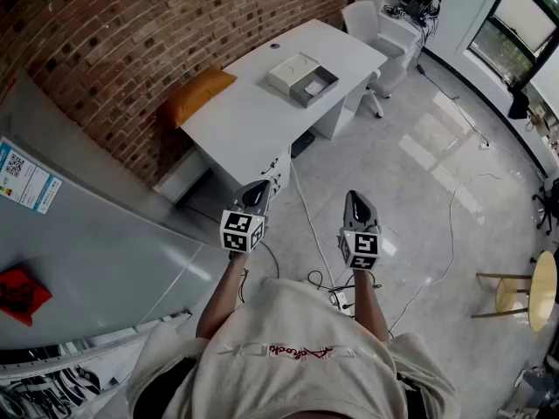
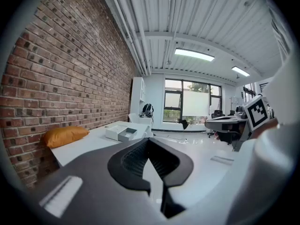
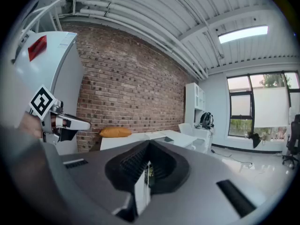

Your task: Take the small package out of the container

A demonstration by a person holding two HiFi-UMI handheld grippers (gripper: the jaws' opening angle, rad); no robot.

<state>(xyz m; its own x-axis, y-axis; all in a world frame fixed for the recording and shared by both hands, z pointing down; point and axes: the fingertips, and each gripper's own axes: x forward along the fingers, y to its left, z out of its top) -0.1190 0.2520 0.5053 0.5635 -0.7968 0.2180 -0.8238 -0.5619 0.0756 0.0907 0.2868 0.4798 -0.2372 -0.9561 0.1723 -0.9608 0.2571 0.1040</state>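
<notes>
White desk (image 1: 253,116) stands along the brick wall (image 1: 122,33). On its far half sits the grey open container (image 1: 328,76), with a white box part (image 1: 291,70) touching its side. A small pale package (image 1: 313,86) lies inside the container. Both grippers hang over the floor, short of the desk and well apart from the package. The left gripper (image 1: 259,187) has its jaws pressed together with nothing between them. The right gripper (image 1: 357,197) is the same, tips meeting and empty. An orange cushion (image 1: 194,94) lies at the desk's near end.
</notes>
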